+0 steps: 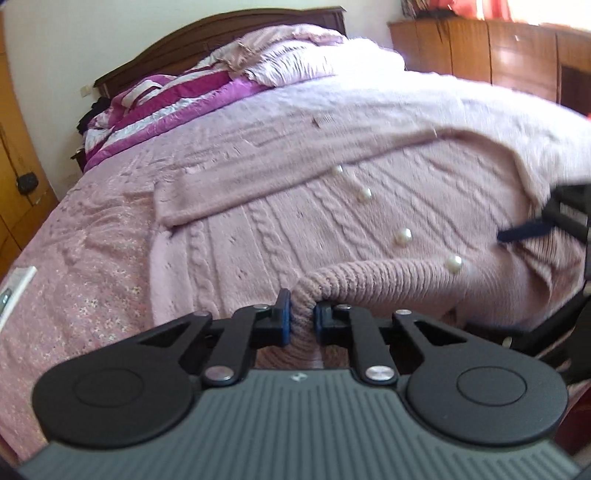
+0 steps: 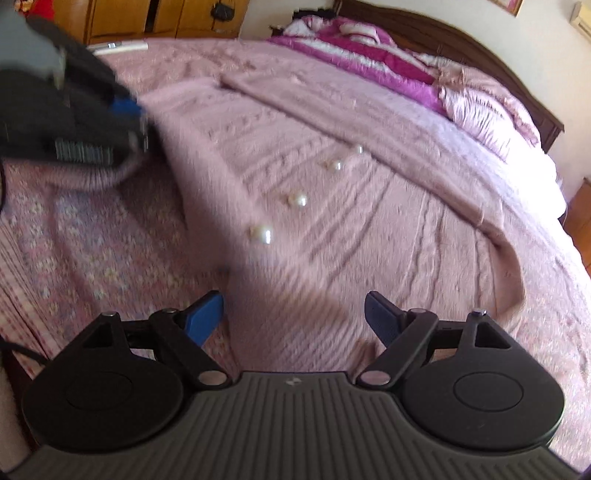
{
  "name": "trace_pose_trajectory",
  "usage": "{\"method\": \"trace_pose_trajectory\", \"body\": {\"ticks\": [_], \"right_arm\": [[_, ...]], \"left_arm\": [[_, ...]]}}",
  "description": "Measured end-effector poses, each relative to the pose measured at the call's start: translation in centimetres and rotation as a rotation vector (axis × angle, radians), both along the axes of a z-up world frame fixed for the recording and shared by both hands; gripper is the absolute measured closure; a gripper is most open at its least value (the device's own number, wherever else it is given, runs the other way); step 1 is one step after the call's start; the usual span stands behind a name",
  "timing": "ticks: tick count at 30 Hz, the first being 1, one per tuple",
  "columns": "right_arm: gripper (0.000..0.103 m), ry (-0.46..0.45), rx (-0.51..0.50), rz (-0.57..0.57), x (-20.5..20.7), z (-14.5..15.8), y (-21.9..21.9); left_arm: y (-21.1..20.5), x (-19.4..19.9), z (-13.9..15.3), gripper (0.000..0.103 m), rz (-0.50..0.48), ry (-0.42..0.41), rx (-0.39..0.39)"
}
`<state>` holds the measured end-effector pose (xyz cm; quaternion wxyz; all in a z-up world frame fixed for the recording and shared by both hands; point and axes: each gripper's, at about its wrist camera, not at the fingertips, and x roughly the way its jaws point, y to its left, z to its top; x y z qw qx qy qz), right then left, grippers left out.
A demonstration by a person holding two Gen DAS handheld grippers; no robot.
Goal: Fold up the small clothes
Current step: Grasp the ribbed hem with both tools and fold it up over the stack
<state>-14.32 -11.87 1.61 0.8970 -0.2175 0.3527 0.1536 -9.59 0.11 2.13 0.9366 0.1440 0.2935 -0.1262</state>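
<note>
A pink cable-knit cardigan [image 1: 295, 221] with pearl buttons [image 1: 403, 235] lies spread on the bed, one sleeve [image 1: 236, 188] folded across it. My left gripper [image 1: 302, 317] is shut on the cardigan's ribbed hem [image 1: 369, 273], which bunches up between the blue pads. It also shows in the right wrist view [image 2: 140, 122], gripping the knit edge. My right gripper [image 2: 293, 317] is open and empty, hovering just above the cardigan [image 2: 369, 221] near its lower edge. It shows at the right edge of the left wrist view [image 1: 535, 225].
The bed has a pink floral cover [image 1: 74, 277]. Folded magenta and white blankets [image 1: 177, 92] and pillows [image 1: 295, 55] lie by the dark headboard [image 1: 221, 33]. Wooden cabinets [image 1: 498, 55] stand beside the bed. A white object [image 2: 118, 46] lies at the bed's edge.
</note>
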Motion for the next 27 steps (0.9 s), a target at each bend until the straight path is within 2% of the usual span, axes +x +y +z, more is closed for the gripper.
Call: {"method": "trace_pose_trajectory", "body": {"ticks": [4,6,8,9,10,11,14,17,27], "right_arm": [[0.018,-0.019,-0.011,-0.066,0.3,-0.3,-0.6],[0.028,-0.053,0.007,-0.093,0.3,0.1,-1.0],[0.05,-0.069,0.043,-0.118,0.4,0.6,-1.8],[0.055,-0.074,0.069,-0.134,0.5,0.8,-2.2],[0.065,-0.075,0.105,-0.152,0.6,1.1,-2.7],[0.072,-0.076,0.139,-0.167,0.7,1.5,-3.1],[0.084,-0.101,0.233,-0.193,0.8,2.4,-4.1],[0.089,-0.144,0.305,-0.21,1.0,3.5,-4.7],[0.089,-0.203,0.513,-0.25,2.8,7.3,-6.3]], "left_arm": [[0.4,0.2,0.9,0.089,0.014,-0.001,-0.05],[0.6,0.2,1.1,0.089,0.023,-0.003,-0.059],[0.7,0.2,1.2,0.089,0.027,-0.001,-0.069],[0.8,0.3,1.3,0.089,0.028,0.006,-0.077],[0.8,0.4,1.4,0.089,0.029,0.013,-0.082],[0.8,0.5,1.6,0.089,0.03,0.019,-0.083],[0.6,0.6,2.1,0.089,0.024,0.012,-0.076],[0.6,0.8,2.9,0.089,0.023,-0.013,-0.079],[0.7,2.7,5.0,0.09,0.045,-0.059,-0.119]]}}
